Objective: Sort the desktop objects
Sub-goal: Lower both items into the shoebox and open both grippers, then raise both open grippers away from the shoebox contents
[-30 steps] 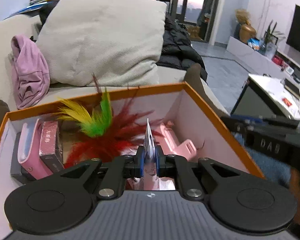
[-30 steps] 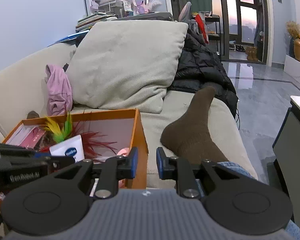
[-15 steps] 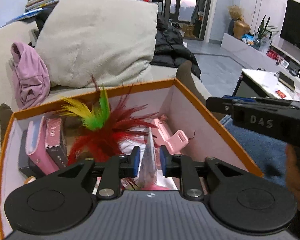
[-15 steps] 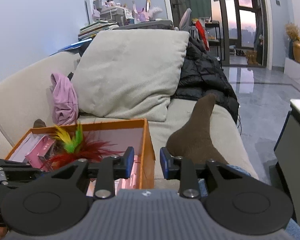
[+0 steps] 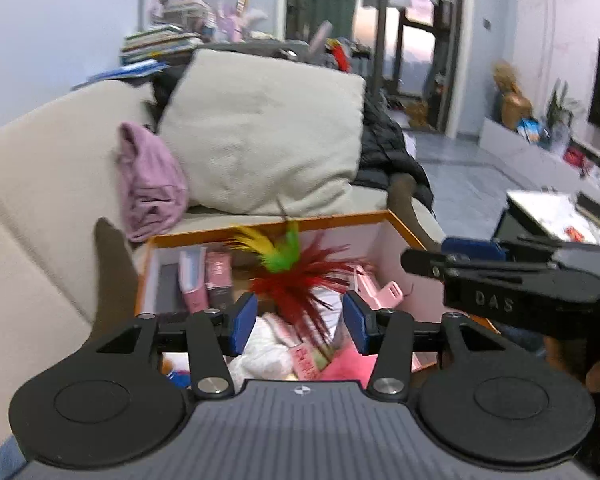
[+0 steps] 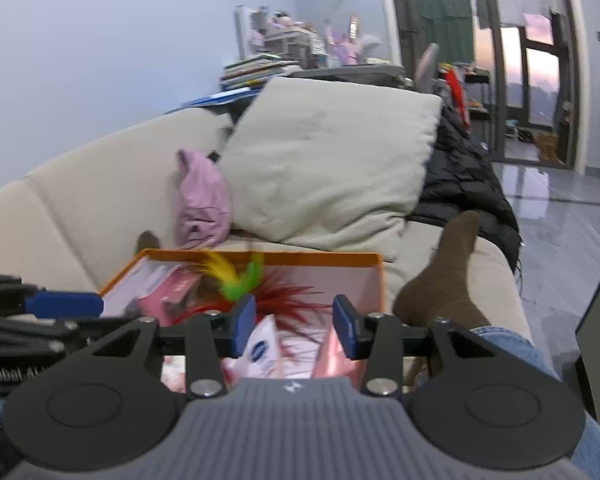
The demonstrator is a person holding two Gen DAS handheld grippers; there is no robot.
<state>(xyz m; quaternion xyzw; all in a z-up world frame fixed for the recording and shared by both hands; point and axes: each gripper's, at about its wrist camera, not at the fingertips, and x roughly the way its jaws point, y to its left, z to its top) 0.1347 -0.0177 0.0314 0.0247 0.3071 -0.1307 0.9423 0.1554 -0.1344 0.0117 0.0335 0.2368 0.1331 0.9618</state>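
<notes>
Jaws, left: we see the left gripper (image 5: pixel 298 322) with its jaws apart and opening wider; nothing is pressed between the blue pads (image 5: pixel 242 322), only box contents showing far behind the gap.
Jaws, right: the right gripper (image 6: pixel 294 330) also has its jaws apart and opening, with nothing held; in the left wrist view it crosses the right side (image 5: pixel 512 276).
Task's things: the orange-rimmed box (image 5: pixel 260 229) sits on the sofa (image 5: pixel 28 184), already holding the feather shuttlecock (image 5: pixel 296 268), a white tube (image 6: pixel 260 350), pink cases and small packets.
Step in hand: we judge that 1 item has just been dropped into the box and both tools are pulling clear of it.
Next move: we think it calls for turning away to find another loose object, with jaws kept wide for the approach; none is visible here outside the box.
Change from 1 second ago: the left jaws were then clamped on the tip of the white tube, which now lies loose in the box.
Change in view: both cameras now sit higher and further back, so more wall and sofa back appear above the box.
</notes>
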